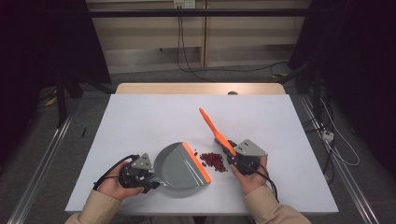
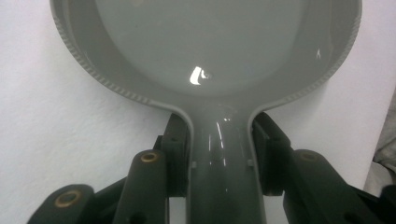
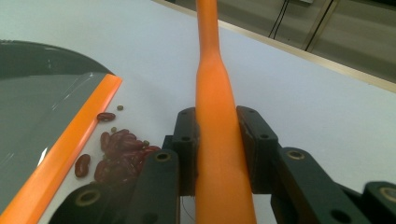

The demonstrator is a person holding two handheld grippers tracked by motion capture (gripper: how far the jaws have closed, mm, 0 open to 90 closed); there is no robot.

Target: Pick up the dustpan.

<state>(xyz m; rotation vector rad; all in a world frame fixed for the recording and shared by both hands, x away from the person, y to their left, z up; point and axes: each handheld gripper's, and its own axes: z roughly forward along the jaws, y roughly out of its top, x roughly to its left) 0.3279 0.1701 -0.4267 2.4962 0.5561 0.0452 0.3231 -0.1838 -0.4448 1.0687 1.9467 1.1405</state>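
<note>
White worktop (image 1: pixel 140 121): left tongs (image 1: pixel 148 179) pinch the dustpan (image 1: pixel 180 165), right tongs (image 1: pixel 232 156) pinch the orange brush (image 1: pixel 215 130); beans (image 1: pixel 213 161) beside the dustpan's lip could scatter under a hard sweep.

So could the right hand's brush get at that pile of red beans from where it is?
Probably yes: the beans lie just beside the right gripper, nothing between them, and the dustpan waits opposite.
</note>
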